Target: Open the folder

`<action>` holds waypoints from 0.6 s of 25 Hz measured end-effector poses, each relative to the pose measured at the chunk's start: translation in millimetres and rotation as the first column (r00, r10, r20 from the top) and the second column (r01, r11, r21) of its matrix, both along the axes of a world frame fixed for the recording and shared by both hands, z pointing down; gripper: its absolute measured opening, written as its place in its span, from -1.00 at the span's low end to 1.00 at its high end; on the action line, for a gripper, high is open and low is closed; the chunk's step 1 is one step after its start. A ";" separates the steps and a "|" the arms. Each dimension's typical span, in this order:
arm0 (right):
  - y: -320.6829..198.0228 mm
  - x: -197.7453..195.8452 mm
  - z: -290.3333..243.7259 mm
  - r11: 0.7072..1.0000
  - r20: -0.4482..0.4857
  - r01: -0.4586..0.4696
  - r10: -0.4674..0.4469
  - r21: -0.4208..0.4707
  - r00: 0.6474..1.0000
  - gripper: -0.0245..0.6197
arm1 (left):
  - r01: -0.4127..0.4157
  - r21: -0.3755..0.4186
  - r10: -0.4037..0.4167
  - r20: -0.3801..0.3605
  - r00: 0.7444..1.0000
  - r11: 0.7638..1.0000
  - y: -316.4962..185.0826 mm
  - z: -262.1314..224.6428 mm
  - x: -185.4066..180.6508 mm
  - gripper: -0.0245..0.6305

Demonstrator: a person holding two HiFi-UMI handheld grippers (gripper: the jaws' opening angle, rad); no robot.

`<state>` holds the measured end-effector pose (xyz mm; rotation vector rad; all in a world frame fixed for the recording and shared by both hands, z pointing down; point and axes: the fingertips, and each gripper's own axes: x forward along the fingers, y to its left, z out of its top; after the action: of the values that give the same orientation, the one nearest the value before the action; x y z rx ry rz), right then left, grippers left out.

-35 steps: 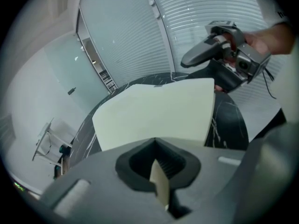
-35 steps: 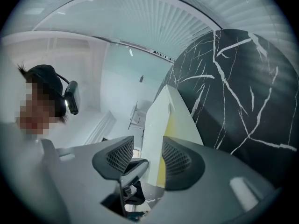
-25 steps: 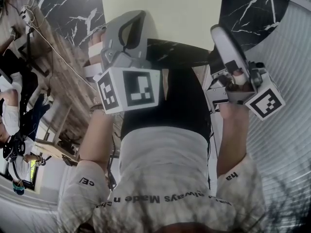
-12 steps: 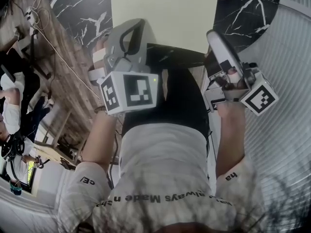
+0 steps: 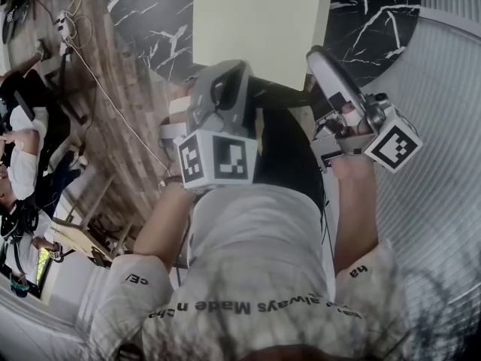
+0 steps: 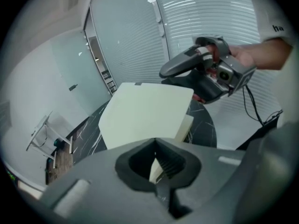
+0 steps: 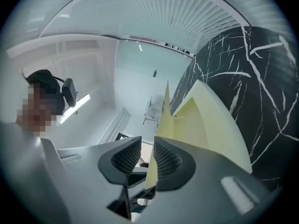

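The pale yellow folder [image 5: 255, 21] hangs over the round black marble table [image 5: 150, 13], held up at its near edge. My left gripper [image 5: 239, 72] is shut on a sheet of that edge, which shows pinched between its closed pads [image 6: 156, 146]. My right gripper [image 5: 317, 55] is at the folder's right corner. Its jaws have just been closing. A folder sheet [image 7: 210, 129] lies along the right pad [image 7: 170, 160], and a gap still shows before the left pad. The folder's leaves spread in a V ahead of it. The right gripper [image 6: 205, 69] also shows beyond the folder [image 6: 145, 115].
Wooden floor [image 5: 113, 111] with a trailing cable lies left of the table. People sit at the far left [image 5: 22, 164]. A ribbed white wall [image 5: 443, 201] runs along the right. The person's white T-shirt [image 5: 255, 277] fills the lower middle.
Both grippers have risen with the folder. In the head view they and the folder now sit further right, and more of the wooden floor shows at left.
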<state>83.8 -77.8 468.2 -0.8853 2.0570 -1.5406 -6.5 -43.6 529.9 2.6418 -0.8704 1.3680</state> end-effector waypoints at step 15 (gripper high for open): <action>-6.6 -56.8 -51.2 0.988 0.011 0.143 -0.144 0.066 0.990 -0.67 | 0.012 0.035 -0.009 -0.082 0.997 0.999 52.5 -78.7 8.3 -0.92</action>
<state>27.0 -84.4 417.0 -0.7123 2.1879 -1.5382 1.8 8.9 451.2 2.6945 -0.9053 1.2433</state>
